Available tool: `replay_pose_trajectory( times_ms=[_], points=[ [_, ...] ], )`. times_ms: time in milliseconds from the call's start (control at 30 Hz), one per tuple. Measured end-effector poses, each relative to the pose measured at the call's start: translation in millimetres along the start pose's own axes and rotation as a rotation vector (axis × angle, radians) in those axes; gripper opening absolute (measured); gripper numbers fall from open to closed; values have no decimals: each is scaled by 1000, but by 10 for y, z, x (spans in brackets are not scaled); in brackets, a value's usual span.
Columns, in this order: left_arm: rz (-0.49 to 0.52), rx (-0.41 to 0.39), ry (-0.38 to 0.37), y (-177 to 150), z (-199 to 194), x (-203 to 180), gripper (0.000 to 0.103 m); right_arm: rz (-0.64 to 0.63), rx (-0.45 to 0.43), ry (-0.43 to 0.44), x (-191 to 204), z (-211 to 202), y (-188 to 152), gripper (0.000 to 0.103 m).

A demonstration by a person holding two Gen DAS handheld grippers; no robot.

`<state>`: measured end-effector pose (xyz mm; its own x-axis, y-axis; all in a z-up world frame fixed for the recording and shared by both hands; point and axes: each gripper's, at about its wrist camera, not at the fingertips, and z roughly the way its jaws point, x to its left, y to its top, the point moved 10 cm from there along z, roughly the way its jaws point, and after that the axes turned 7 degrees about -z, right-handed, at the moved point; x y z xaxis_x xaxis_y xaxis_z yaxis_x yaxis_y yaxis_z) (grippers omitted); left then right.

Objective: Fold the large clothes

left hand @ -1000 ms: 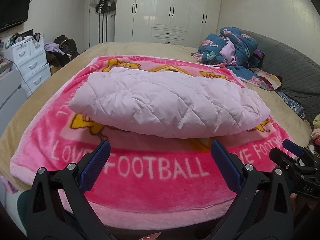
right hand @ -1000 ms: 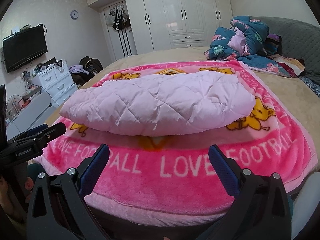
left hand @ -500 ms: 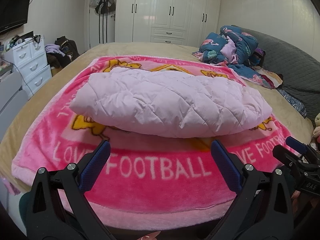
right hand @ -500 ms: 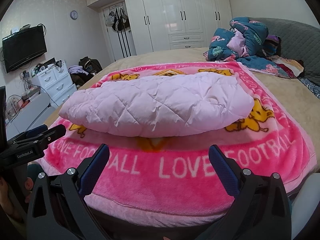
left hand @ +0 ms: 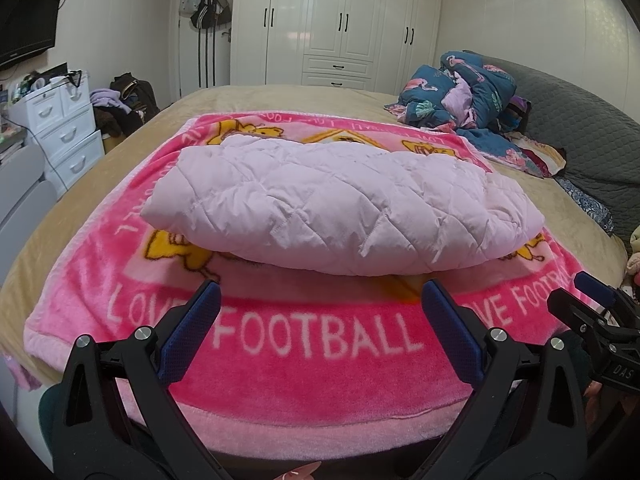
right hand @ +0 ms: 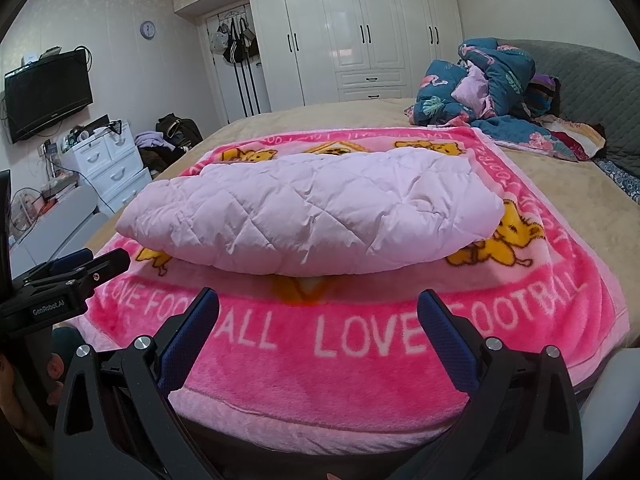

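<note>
A pale pink quilted garment (left hand: 340, 204) lies folded in a thick oblong bundle on a pink "LOVE FOOTBALL" blanket (left hand: 312, 336) on the bed; it also shows in the right wrist view (right hand: 320, 212), on the same blanket (right hand: 360, 344). My left gripper (left hand: 320, 300) is open and empty, held back at the bed's near edge, apart from the garment. My right gripper (right hand: 318, 306) is open and empty, also at the near edge. Each gripper shows in the other's view: the right one at the right edge (left hand: 592, 312), the left one at the left edge (right hand: 72, 276).
A heap of blue flowered bedding (left hand: 468, 92) lies at the bed's far right beside a grey headboard (left hand: 592, 136). White drawers (left hand: 60, 120) stand left of the bed, white wardrobes (left hand: 340, 24) behind it, and a wall TV (right hand: 48, 92) hangs at left.
Both grippers have drifted very slightly; the view has shifted a little. The garment lies as before and both grippers stay open.
</note>
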<state>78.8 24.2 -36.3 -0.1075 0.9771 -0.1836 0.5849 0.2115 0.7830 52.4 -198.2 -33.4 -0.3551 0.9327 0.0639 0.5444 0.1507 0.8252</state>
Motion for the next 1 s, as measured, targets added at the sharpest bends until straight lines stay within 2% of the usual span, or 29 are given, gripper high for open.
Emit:
replay_pose_trajectory(
  times_ms=[1000],
  points=[
    [-5,4,5,-9,5,75,94,-4,1,-9,15,-20,6,99]
  ],
)
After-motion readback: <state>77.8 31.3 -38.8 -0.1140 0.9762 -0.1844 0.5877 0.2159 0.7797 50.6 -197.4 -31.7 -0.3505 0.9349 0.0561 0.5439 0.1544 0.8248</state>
